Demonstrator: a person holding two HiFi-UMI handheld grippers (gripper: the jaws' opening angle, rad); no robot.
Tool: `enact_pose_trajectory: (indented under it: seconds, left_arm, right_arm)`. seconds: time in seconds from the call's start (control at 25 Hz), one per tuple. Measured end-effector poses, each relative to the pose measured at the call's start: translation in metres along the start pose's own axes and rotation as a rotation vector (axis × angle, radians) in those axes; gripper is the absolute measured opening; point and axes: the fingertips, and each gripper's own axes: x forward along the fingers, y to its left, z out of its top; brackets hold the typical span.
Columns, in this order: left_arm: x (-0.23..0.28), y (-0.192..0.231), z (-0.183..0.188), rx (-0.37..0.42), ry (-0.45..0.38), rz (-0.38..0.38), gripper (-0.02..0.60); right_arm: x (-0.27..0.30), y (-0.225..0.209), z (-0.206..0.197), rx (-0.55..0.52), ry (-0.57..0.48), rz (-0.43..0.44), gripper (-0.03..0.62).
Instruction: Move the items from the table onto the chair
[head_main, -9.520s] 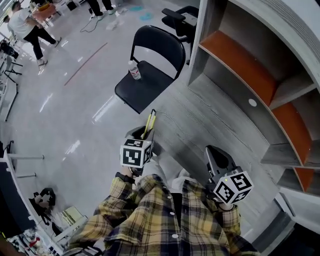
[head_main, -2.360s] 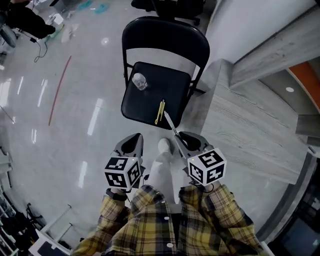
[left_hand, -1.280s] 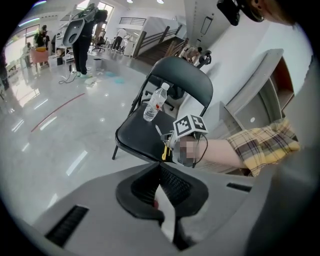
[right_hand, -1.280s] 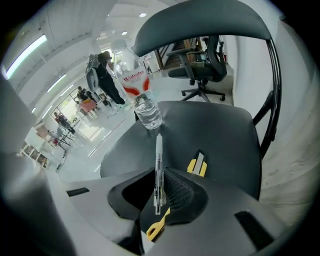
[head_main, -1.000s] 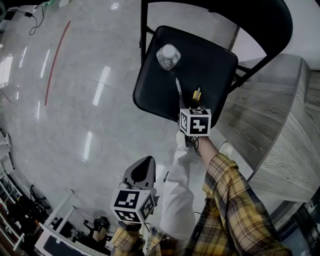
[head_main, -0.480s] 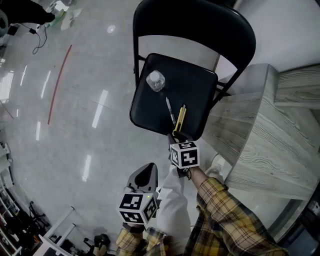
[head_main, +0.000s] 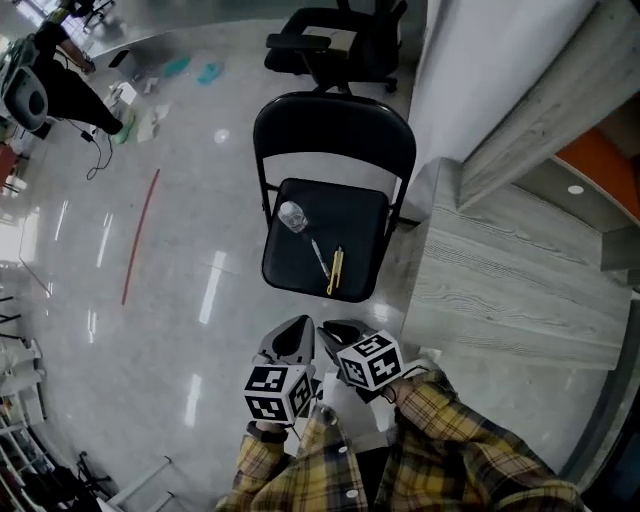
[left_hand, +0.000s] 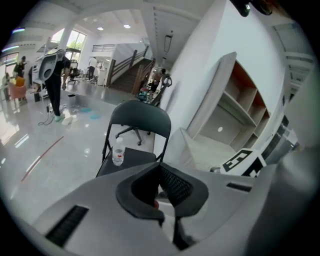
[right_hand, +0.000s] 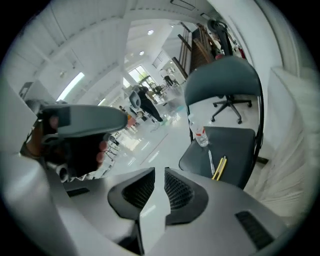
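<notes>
SITE NOTES

Chairs: 2.
- 1 black folding chair (head_main: 335, 135), standing just beside the grey wood-grain table (head_main: 500, 290).
- 1 black office chair (head_main: 335, 35), farther back, well apart from the items.

Items on the folding chair's seat: 3.
- 1 clear bottle (head_main: 292, 215), upright, toward the backrest, on the left of the seat in the head view.
- 1 slim silver pen (head_main: 318, 257), lying flat mid-seat, just in front of the bottle.
- 1 yellow tool (head_main: 336, 271), lying flat just beside the pen, near the front edge. Exact type can't be told.

Grippers: 2, side by side close to the person's chest, short of the chair, marker cubes facing up.
- Left gripper (head_main: 298, 325): jaws pressed together, nothing between.
- Right gripper (head_main: 336, 328): jaws a narrow gap apart, floor seen thru the gap. Grasps nothing.

Bkgd: 1 red floor line (head_main: 140, 235) on the glossy floor. 1 dark-clothed figure (head_main: 62, 85) at far left.
</notes>
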Motion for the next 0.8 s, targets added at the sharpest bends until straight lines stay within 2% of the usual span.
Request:
enact_pose_trajectory:
  seconds: [0.16, 0.4, 0.48, 0.6, 0.8]
  left_arm:
    - [0.001, -0.073, 0.026, 0.130, 0.008, -0.094, 0.005]
    - [0.017, -0.211, 0.047, 0.220, 0.003, -0.258, 0.005]
    - [0.023, -0.261, 0.051, 0.262, -0.003, -0.305, 0.005]
    - [0.037, -0.340, 0.052, 0.324, -0.015, -0.380, 0.005]
    - [0.053, -0.457, 0.043, 0.417, -0.026, -0.477, 0.005]
  right_arm:
    - [-0.096, 0.006, 0.031, -0.072, -0.145, 0.005, 0.066]
    - [-0.269, -0.035, 0.061, -0.078, -0.402, -0.118, 0.066]
    - [-0.328, -0.054, 0.062, -0.064, -0.478, -0.158, 0.066]
    - [-0.420, -0.090, 0.057, -0.066, -0.591, -0.266, 0.066]
    - [-0.552, -0.145, 0.031, -0.038, -0.742, -0.408, 0.066]
